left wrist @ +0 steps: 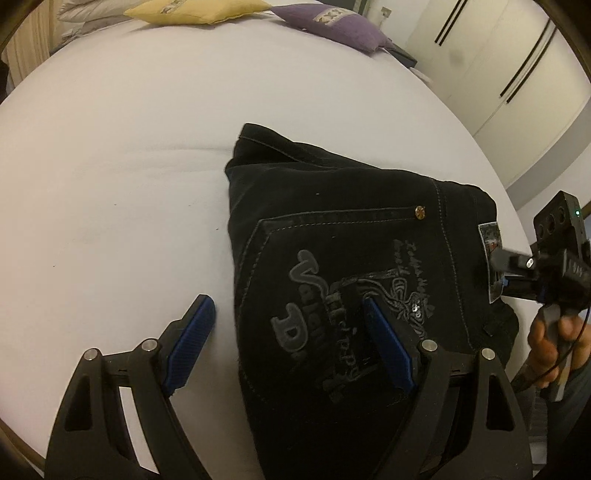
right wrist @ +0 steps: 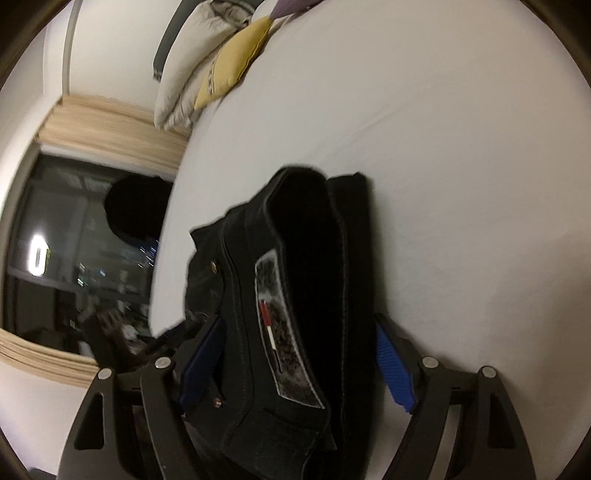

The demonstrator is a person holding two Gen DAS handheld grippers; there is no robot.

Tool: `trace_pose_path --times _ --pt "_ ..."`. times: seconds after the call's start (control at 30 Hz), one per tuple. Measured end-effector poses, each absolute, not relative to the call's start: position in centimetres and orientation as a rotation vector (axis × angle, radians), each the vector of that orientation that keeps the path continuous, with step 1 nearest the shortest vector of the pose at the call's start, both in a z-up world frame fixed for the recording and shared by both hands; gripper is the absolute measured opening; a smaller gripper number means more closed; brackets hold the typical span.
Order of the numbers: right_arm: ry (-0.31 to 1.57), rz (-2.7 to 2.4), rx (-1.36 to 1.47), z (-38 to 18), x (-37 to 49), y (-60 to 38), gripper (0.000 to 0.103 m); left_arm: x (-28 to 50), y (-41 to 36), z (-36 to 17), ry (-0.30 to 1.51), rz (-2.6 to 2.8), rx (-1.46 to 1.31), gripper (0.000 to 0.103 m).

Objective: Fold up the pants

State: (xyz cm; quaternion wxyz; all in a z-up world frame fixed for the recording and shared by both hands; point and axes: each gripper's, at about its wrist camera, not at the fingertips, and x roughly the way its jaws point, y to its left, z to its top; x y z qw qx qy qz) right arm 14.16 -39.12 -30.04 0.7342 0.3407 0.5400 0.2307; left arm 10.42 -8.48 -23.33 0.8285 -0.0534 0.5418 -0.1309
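Observation:
Black pants [left wrist: 332,258] lie folded into a compact stack on a white bed [left wrist: 110,166], back pocket with grey printed lettering facing up. My left gripper [left wrist: 284,317] is open; its left finger rests over the sheet and its right finger over the pocket. My right gripper [right wrist: 299,336] is open and straddles the waistband end of the pants [right wrist: 295,277], where a grey label patch [right wrist: 277,325] shows. In the left wrist view the right gripper [left wrist: 506,262] sits at the waistband label on the stack's right side.
A yellow cushion [left wrist: 195,11] and a purple cushion [left wrist: 332,26] lie at the bed's far end, with white pillows [right wrist: 192,66] beside them. A white wardrobe [left wrist: 498,66] stands to the right. A dark window [right wrist: 74,251] is beyond the bed's left edge.

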Motion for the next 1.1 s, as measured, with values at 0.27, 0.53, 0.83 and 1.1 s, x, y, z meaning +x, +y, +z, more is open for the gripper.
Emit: trace_pose_path --times 0.27,0.53,0.83,1.1 --pt "1.213 0.421 0.536 -28.9 13.6 -36.8 0.072 10.9 -9.8 -23.1 1.157 -0.287 -0.069 0.060" --pt "1.199 0.385 0.499 -28.8 12.8 -37.4 0.047 10.4 -10.3 -22.8 1.148 -0.274 -0.030 0.038" --pt "1.127 0.345 0.373 -26.8 11.8 -36.4 0.026 10.1 -10.8 -21.7 1.128 -0.279 -0.005 0.023" --pt "1.027 0.339 0.275 -23.5 10.1 -35.2 0.021 9.6 -11.2 -19.8 1.096 -0.272 -0.010 0.018"
